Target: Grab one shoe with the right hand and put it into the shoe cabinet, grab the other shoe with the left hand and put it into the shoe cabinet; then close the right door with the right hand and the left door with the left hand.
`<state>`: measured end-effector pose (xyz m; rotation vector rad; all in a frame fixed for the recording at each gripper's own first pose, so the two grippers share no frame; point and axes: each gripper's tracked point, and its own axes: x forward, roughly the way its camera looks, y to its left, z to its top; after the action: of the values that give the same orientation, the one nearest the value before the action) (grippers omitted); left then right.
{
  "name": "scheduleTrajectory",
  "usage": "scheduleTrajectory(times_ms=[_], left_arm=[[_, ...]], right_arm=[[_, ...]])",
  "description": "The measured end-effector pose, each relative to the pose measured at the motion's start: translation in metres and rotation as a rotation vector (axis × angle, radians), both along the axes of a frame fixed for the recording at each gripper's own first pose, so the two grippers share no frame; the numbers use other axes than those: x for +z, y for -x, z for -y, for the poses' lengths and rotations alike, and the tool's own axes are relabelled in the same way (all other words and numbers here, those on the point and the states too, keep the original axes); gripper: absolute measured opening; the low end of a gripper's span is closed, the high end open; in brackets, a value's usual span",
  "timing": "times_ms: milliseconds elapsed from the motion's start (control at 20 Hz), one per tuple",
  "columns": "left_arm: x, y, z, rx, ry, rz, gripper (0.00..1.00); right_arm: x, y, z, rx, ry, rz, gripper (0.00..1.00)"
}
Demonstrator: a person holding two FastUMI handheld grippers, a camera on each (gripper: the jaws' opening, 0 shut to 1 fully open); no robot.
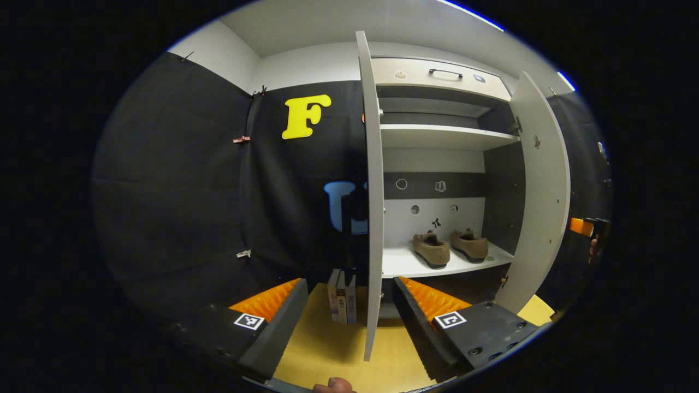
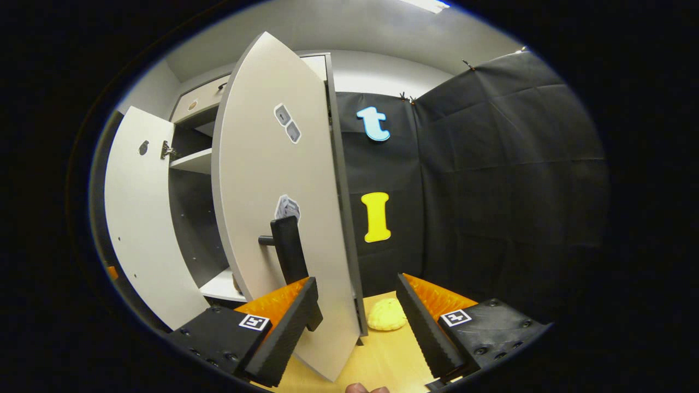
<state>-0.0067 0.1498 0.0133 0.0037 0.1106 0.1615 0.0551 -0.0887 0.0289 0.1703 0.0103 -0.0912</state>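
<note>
In the left gripper view, two brown shoes (image 1: 431, 250) (image 1: 469, 244) sit side by side on the lower shelf (image 1: 398, 263) of the white shoe cabinet. Both doors stand open. The left door (image 1: 374, 218) is seen edge-on, its edge between the fingers of my open left gripper (image 1: 349, 284) without touching them. The right door (image 1: 540, 207) swings out at the right. In the right gripper view, my open right gripper (image 2: 356, 279) is close to the right door (image 2: 273, 207). Its left finger (image 2: 284, 322) overlaps the lower end of the door's black handle (image 2: 286, 245).
Three books (image 1: 342, 295) stand on the wooden floor behind the left door. A yellow lump (image 2: 386, 315) lies on the floor by the right door's hinge side. The other gripper (image 1: 587, 226), held by a hand, shows past the right door. The left door (image 2: 136, 218) stands wide open.
</note>
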Motion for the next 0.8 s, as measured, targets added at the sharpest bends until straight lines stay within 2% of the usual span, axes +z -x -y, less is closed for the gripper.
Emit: scheduleTrajectory(times_ms=[250, 400, 600, 800], left_arm=[[0.0, -0.004, -0.026, 0.059, -0.007, 0.001, 0.97], [-0.001, -0.016, -0.048, 0.105, -0.026, 0.001, 0.97], [0.002, -0.036, -0.073, 0.118, -0.014, 0.014, 0.97], [0.0, -0.066, -0.086, 0.103, 0.011, 0.015, 0.97]], right_arm=[[-0.018, -0.024, -0.07, 0.162, -0.041, -0.044, 0.98], [-0.026, -0.023, -0.107, 0.233, -0.037, -0.064, 0.98], [-0.033, -0.008, -0.132, 0.277, 0.0, -0.074, 0.98], [-0.032, -0.002, -0.132, 0.278, 0.016, -0.081, 0.98]])
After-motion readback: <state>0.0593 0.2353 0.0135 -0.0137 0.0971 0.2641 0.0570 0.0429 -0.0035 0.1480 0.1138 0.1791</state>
